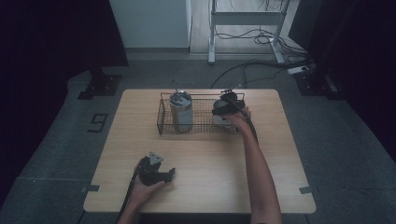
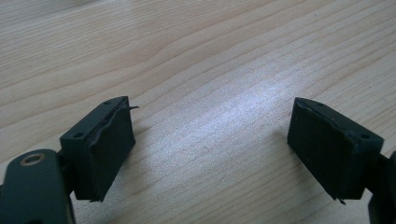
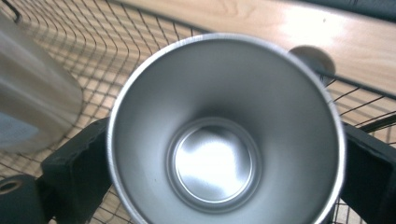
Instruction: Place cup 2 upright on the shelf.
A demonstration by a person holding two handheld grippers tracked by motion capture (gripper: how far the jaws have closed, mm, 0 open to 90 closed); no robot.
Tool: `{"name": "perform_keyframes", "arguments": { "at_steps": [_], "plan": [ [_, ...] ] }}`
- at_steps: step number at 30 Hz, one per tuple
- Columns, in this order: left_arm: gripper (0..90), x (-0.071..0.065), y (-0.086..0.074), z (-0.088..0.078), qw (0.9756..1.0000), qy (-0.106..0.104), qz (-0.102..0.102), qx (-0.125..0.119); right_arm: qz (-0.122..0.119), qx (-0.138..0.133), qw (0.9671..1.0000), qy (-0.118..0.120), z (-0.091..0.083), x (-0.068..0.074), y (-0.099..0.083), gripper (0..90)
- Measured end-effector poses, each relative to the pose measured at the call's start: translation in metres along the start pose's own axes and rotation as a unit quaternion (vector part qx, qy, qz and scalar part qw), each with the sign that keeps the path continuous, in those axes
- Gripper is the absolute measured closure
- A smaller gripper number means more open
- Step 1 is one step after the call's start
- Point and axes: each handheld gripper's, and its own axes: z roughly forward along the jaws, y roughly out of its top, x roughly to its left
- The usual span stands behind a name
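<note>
A black wire basket (image 1: 164,116) stands at the back middle of the wooden table (image 1: 205,182). Inside it at the left stands a steel cup (image 1: 181,111). At the basket's right end my right gripper (image 1: 223,112) is shut on a second steel cup (image 1: 220,120); in the right gripper view I look down into this empty steel cup (image 3: 219,140), with a jaw pressed on each side of it. My left gripper (image 1: 161,175) rests near the table's front left edge, and in the left gripper view my left gripper (image 2: 210,149) stands open over bare wood.
The other cup's side (image 3: 32,107) is close on the left in the right gripper view, with basket mesh (image 3: 93,56) beneath. Cables (image 1: 252,65) and a desk frame (image 1: 245,28) lie on the floor beyond the table.
</note>
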Motion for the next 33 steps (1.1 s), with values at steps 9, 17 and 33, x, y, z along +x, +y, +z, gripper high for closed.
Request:
{"name": "perform_keyframes", "arguments": {
  "at_steps": [9,17,33],
  "plan": [
    [14.5,0.000,0.000,0.000,1.0000,0.000,0.000,0.000,0.017,-0.047,0.9987,-0.007,-0.019,-0.002,0.001,2.2],
    [14.5,0.000,0.000,0.000,1.0000,0.000,0.000,0.000,0.019,-0.094,0.9954,-0.004,-0.038,-0.002,-0.005,7.4],
    [14.6,0.000,0.000,0.000,1.0000,0.000,0.000,0.000,0.022,-0.131,0.9909,0.019,-0.080,-0.004,-0.046,10.8]
  ]
}}
